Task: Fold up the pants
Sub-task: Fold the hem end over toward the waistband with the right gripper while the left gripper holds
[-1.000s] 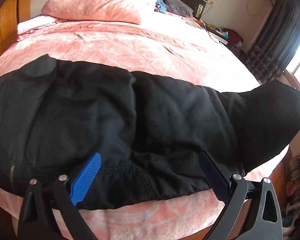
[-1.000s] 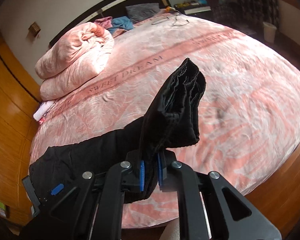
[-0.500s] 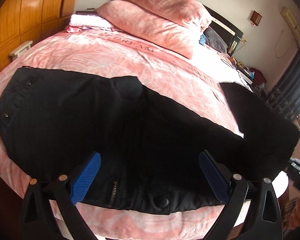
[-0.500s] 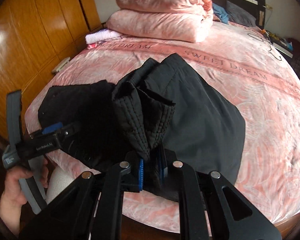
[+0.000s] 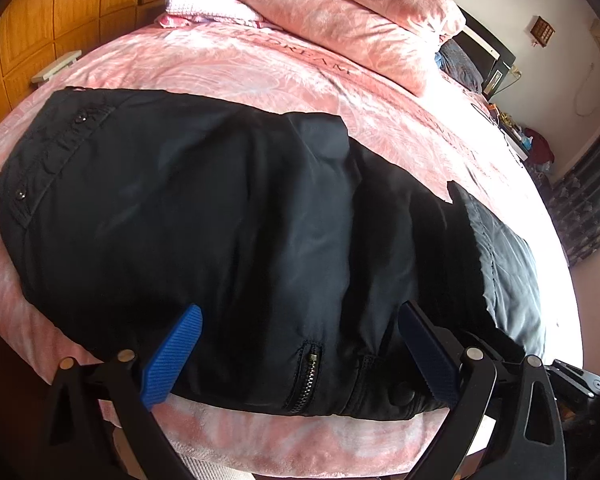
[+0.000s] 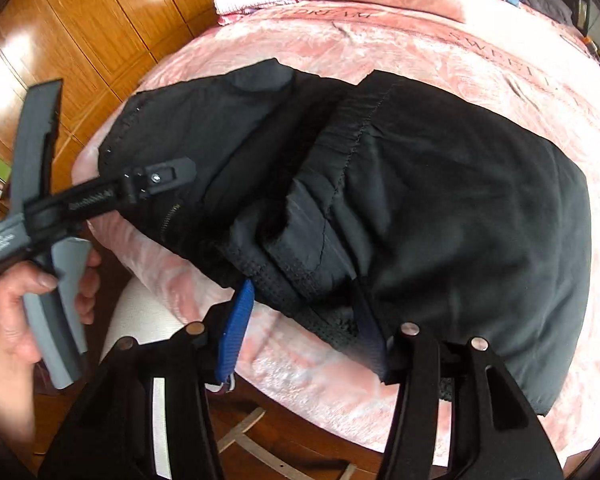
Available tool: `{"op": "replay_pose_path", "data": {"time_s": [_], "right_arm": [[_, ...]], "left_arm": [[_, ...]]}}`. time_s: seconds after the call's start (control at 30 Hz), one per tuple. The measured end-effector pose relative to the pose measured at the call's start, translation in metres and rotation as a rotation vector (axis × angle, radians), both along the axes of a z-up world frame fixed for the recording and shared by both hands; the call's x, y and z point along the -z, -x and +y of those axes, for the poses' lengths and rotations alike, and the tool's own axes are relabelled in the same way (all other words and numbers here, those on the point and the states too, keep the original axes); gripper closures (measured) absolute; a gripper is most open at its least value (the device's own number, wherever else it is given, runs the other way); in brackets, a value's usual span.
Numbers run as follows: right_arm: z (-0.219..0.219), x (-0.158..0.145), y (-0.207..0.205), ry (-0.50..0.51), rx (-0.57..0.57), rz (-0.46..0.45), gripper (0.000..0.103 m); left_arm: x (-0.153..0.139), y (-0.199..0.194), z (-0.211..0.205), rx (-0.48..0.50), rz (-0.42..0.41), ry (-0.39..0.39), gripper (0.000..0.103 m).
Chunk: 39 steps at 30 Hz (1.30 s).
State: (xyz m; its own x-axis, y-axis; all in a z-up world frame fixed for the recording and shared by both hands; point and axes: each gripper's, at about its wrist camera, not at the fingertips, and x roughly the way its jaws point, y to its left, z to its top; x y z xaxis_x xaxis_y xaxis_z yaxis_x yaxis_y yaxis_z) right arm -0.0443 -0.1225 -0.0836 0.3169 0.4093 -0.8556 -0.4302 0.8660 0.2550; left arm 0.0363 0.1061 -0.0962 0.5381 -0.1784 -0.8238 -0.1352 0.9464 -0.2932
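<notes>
Black pants [image 5: 240, 232] lie on the pink bed, waistband to the left, zipper and button at the near edge. The leg ends are folded over onto the upper part [image 6: 440, 200], with the hems [image 6: 300, 256] lying near the front edge. My left gripper [image 5: 300, 352] is open and empty, its blue pads wide apart just above the near edge of the pants by the zipper. My right gripper [image 6: 304, 332] is open, its pads on either side of the folded hems, not clamping them. The left gripper also shows in the right wrist view [image 6: 156, 178], held by a hand.
The pink bedspread [image 5: 260, 64] covers the bed. A folded pink quilt [image 5: 360, 12] and a white towel [image 5: 208, 4] lie at the far side. Wooden wardrobe doors [image 6: 80, 28] stand to the left. The bed's front edge and wooden floor [image 6: 300, 440] are close below.
My right gripper carried the leg ends over onto the upper pants, laid them down and opened. My left gripper stayed open near the front edge.
</notes>
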Motion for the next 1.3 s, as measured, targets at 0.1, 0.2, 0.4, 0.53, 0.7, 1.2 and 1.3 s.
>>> {"op": "replay_pose_path", "data": {"time_s": [0.1,0.2,0.4,0.53,0.7,1.2,1.3], "right_arm": [[0.001,-0.009,0.002,-0.032,0.012,0.001,0.050],[0.011,-0.010,0.002,0.008,0.005,-0.013,0.050],[0.022,0.008,-0.008,0.085,0.024,0.007,0.078],[0.011,0.001,-0.012,0.032,0.063,0.022,0.095],[0.020,-0.034,-0.001,-0.020,0.005,-0.044,0.096],[0.023,-0.019,0.004,-0.083,-0.030,0.057,0.072],[-0.006,-0.036,0.010,-0.178,0.020,0.053,0.065]], "left_arm": [[0.000,0.003,0.003,0.006,0.001,-0.012,0.004],[0.000,0.006,0.005,0.014,-0.001,-0.023,0.004],[0.001,0.007,0.009,0.041,0.009,-0.068,0.004],[0.004,0.008,0.016,0.040,0.016,-0.064,0.004],[0.006,0.010,0.020,0.034,0.014,-0.068,0.004],[0.007,0.007,0.022,0.041,0.020,-0.064,0.004],[0.008,0.010,0.025,0.039,0.023,-0.062,0.004]]}}
